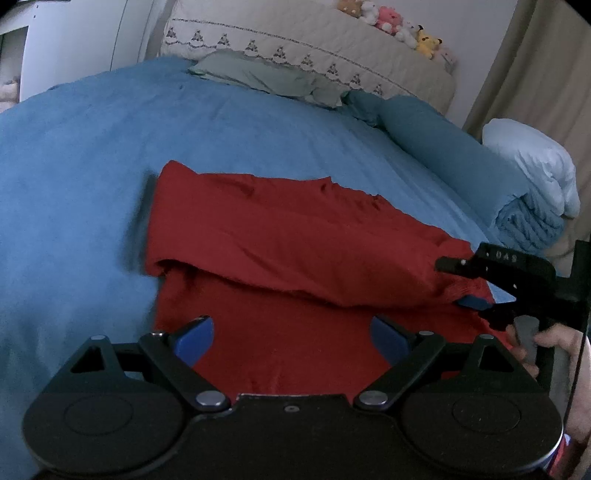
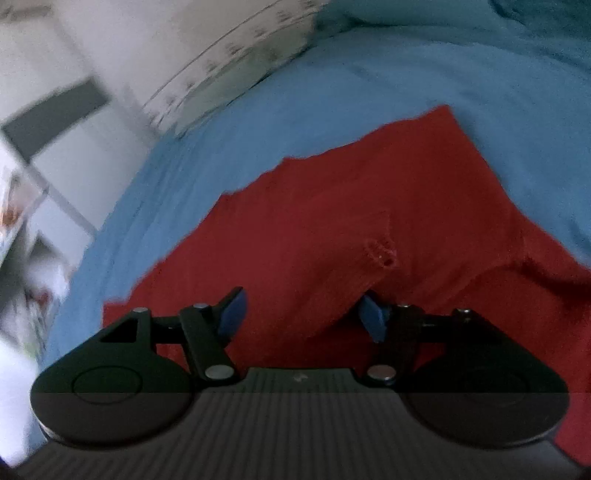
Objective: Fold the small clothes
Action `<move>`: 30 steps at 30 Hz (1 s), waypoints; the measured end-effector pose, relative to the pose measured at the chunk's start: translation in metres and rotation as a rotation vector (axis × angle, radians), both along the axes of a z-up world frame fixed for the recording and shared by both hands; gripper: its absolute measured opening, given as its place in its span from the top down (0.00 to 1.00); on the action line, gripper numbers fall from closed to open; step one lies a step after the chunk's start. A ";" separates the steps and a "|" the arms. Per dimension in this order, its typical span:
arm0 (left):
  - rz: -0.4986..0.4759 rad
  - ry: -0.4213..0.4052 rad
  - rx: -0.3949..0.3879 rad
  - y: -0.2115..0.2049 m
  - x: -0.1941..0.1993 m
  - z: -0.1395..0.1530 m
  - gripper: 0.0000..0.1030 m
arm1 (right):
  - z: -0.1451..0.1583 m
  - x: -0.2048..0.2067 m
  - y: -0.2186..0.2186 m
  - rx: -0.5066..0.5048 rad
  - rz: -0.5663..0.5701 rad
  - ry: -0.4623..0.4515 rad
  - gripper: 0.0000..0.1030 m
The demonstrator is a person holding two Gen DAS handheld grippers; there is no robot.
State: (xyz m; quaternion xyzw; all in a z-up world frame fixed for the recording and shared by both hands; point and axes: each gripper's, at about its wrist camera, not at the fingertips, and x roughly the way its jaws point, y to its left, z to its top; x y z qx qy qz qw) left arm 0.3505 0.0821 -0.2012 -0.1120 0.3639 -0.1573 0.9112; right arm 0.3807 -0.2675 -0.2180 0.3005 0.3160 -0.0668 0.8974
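A red garment (image 1: pixel 295 236) lies on the blue bedspread (image 1: pixel 81 155), folded once so an upper layer overlaps a lower one. My left gripper (image 1: pixel 293 338) is open and empty just above the garment's near edge. My right gripper (image 1: pixel 461 284) shows at the garment's right end, its jaws around the red fabric's corner. In the right wrist view the right gripper (image 2: pixel 303 314) is open, with a raised ridge of the red garment (image 2: pixel 369 206) lying between the jaws and against the right blue pad (image 2: pixel 373 317).
A grey-green pillow (image 1: pixel 266 75) and a cream headboard cover (image 1: pixel 314 44) lie at the far end, with plush toys (image 1: pixel 391 22) on top. Rolled blue bedding (image 1: pixel 480 173) lies at the right. A beige curtain (image 1: pixel 546 70) hangs beyond it.
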 end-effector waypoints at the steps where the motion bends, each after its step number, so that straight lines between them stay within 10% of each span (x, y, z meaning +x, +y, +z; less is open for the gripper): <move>1: 0.002 0.004 -0.003 0.001 0.000 0.000 0.08 | -0.001 -0.001 -0.001 0.028 -0.048 -0.001 0.24; 8: 0.012 0.047 -0.040 0.009 0.004 -0.003 0.08 | 0.002 0.010 0.007 -0.111 -0.114 0.058 0.77; 19: 0.033 0.094 -0.035 0.011 0.008 -0.010 0.08 | 0.113 0.057 -0.018 -0.357 0.065 -0.224 0.78; 30: 0.035 0.099 0.001 0.008 0.007 -0.013 0.08 | 0.006 0.036 -0.068 -0.322 0.012 0.034 0.74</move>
